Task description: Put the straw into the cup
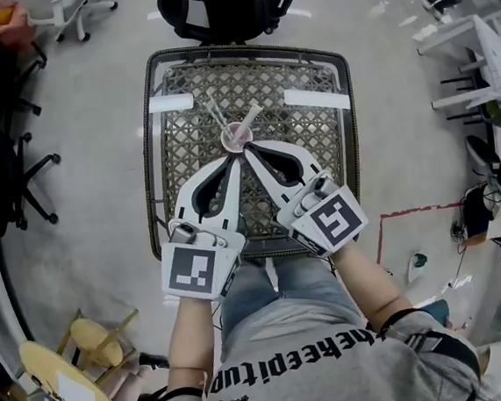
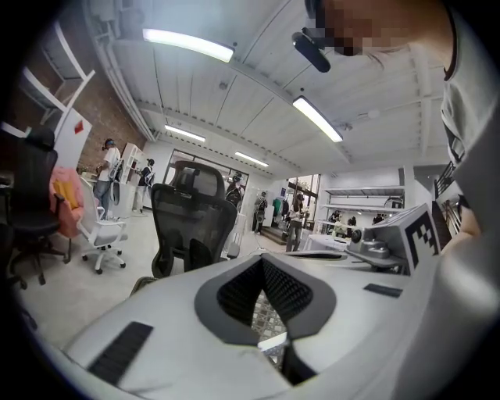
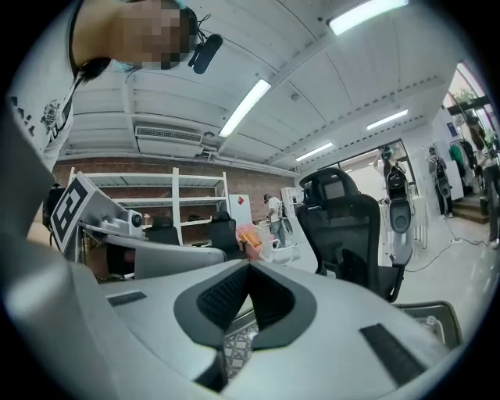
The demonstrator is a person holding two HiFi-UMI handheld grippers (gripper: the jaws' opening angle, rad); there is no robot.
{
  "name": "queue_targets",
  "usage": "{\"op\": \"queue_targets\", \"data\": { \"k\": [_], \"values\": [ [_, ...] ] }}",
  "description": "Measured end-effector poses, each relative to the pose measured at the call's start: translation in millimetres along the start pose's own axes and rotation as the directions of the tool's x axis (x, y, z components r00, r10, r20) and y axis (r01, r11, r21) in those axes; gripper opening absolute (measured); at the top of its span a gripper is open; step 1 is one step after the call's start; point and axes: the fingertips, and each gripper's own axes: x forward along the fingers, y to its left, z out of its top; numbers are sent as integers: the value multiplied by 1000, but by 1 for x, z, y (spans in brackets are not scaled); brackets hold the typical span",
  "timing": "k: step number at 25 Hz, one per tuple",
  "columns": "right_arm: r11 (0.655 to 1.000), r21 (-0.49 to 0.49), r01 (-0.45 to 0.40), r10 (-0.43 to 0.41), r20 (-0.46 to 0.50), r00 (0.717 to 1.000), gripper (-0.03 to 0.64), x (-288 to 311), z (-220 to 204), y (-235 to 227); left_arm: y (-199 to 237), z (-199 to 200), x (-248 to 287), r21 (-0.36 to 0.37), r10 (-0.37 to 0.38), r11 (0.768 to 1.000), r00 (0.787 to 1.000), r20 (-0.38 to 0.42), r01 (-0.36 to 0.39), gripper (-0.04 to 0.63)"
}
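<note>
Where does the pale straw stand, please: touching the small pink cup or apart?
Touching: head view shows the pale straw leaning inside the small pink cup.

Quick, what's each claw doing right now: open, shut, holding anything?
Left claw: shut, nothing between the jaws.
Right claw: shut, nothing between the jaws.

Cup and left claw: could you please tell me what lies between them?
Nothing: in the head view the shut left claw has its tip right at the near rim of the cup.
</note>
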Motion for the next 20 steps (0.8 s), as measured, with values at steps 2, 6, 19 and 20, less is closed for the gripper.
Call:
{"op": "queue_targets", "data": {
  "k": [2, 6, 19, 20],
  "values": [
    [1000, -1, -8, 8, 12, 1000, -3, -6, 10, 4, -3, 10, -3, 14, 8, 1000, 999, 31, -8, 17],
    [1000, -12, -26, 26, 31, 999, -3, -14, 26, 8, -10, 25, -5, 36, 14, 999, 998, 53, -16, 17],
    [994, -55, -93, 97, 77, 992, -3, -44, 60, 21, -39, 54, -10, 79, 38, 996, 992, 122, -48, 17],
    [993, -59, -97, 102, 78, 992, -3, -47, 62, 23, -42, 55, -13, 82, 40, 995, 991, 127, -51, 17]
  ]
}}
